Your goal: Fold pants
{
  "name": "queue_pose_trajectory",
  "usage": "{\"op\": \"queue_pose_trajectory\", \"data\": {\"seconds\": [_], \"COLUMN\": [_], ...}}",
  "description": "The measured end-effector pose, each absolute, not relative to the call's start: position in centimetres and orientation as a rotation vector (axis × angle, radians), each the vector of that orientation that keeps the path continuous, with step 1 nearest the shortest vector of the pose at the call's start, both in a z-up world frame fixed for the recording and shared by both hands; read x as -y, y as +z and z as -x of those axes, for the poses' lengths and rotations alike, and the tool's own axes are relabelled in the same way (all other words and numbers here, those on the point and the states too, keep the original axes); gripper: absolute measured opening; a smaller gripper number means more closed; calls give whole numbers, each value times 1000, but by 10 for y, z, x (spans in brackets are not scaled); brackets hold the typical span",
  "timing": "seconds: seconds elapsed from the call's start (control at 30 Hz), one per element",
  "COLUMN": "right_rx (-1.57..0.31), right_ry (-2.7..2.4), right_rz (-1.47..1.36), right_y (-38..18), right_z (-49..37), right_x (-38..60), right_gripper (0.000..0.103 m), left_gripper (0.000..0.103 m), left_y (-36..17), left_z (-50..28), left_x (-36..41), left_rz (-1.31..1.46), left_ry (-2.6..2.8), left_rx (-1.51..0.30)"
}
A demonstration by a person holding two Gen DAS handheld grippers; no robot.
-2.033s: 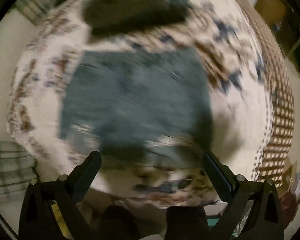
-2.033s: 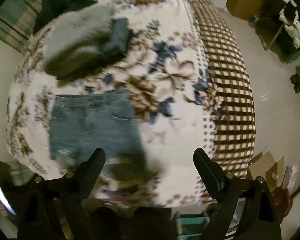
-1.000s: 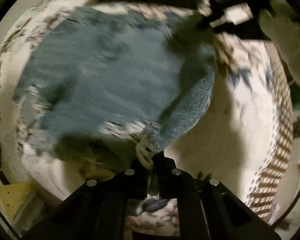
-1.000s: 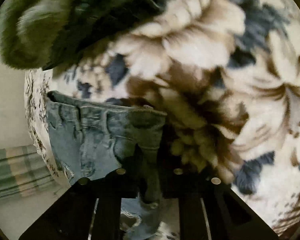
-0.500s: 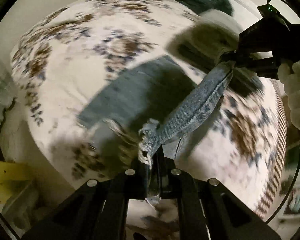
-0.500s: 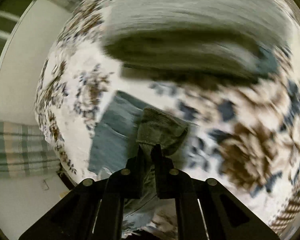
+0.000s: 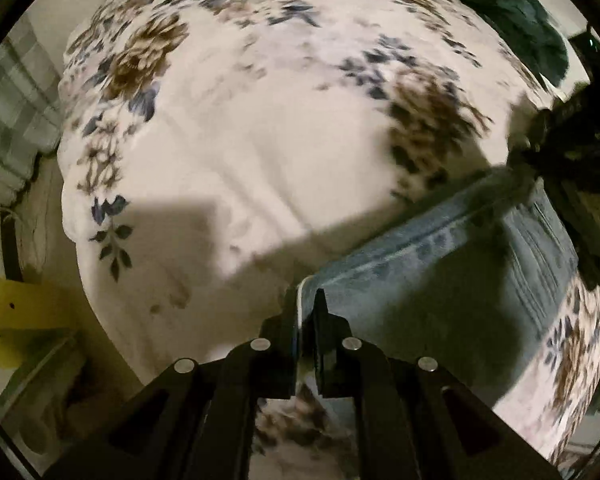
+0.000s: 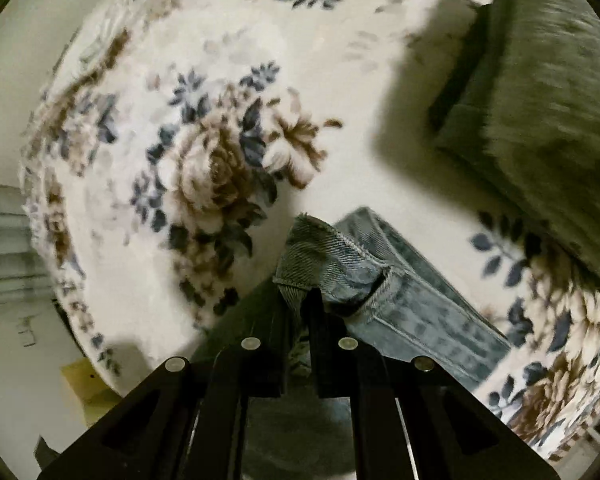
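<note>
Left wrist view: the left gripper [image 7: 305, 307] pinches the denim shorts [image 7: 452, 280] by a thin edge, lifted over the floral bedspread [image 7: 260, 140]; that edge may slip. Right wrist view: the right gripper [image 8: 303, 300] clamps the waistband corner [image 8: 320, 252], which may bunch up.

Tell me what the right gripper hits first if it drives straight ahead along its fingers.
Probably the floral blanket. The right gripper, jaws shut on the jeans, points at it past the denim; depth is unclear.
</note>
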State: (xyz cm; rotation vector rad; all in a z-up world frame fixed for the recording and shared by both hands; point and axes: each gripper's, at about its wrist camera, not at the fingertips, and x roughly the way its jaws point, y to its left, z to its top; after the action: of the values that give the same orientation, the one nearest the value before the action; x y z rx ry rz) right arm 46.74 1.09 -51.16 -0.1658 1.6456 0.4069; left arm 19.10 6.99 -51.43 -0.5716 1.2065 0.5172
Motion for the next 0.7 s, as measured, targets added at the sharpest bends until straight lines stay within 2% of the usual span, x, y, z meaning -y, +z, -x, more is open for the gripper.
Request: {"op": "queue_pose_trajectory", "data": {"seconds": [0.1, 0.17, 0.2, 0.23, 0.27, 0.3, 0.33, 0.4, 0.43, 0.57, 0.7], "right_rx": [-1670, -1704, -1724, -1740, -1752, -1752, -1745, -1727, -1714, -1695, -1740], "right_ry": [403, 421, 445, 462, 488, 512, 525, 552, 561, 586, 580], "right_rz": [219, 182, 132, 97, 56, 20, 6, -10, -7, -3, -78], "right_y": [-530, -537, -537, -535, -531, -525, -519, -505, -498, -486, -501], "right_z": [-470, -474, -476, -477, -476, -474, -471, -462, -457, -432, -410], "right_x": [-28, -32, -31, -29, -25, -19, -12, 7, 17, 76, 141], "right_gripper": [12, 22, 36, 51, 56, 66, 79, 97, 101, 101, 101], "left_gripper": [8, 10, 13, 24, 45, 59, 81, 84, 84, 84, 84], "left_y": [-515, -511, -510, -508, -504, -501, -498, -490, -488, -496, -526], "left_z": [-185, -175, -171, -167, -162, -158, -152, -137, -133, -111, -95], "left_x": [-78, -83, -84, -85, -85, -83, -82, -74, -68, -25, 38], "left_rz": [627, 678, 705, 726, 736, 746, 764, 824, 851, 1041, 1355], "left_ry": [527, 541, 544, 551, 563, 569, 576, 585, 586, 583, 556], "left_rx": [-1206, -1185, -1180, -1176, -1172, -1165, -1152, -1114, -1106, -1079, -1050]}}
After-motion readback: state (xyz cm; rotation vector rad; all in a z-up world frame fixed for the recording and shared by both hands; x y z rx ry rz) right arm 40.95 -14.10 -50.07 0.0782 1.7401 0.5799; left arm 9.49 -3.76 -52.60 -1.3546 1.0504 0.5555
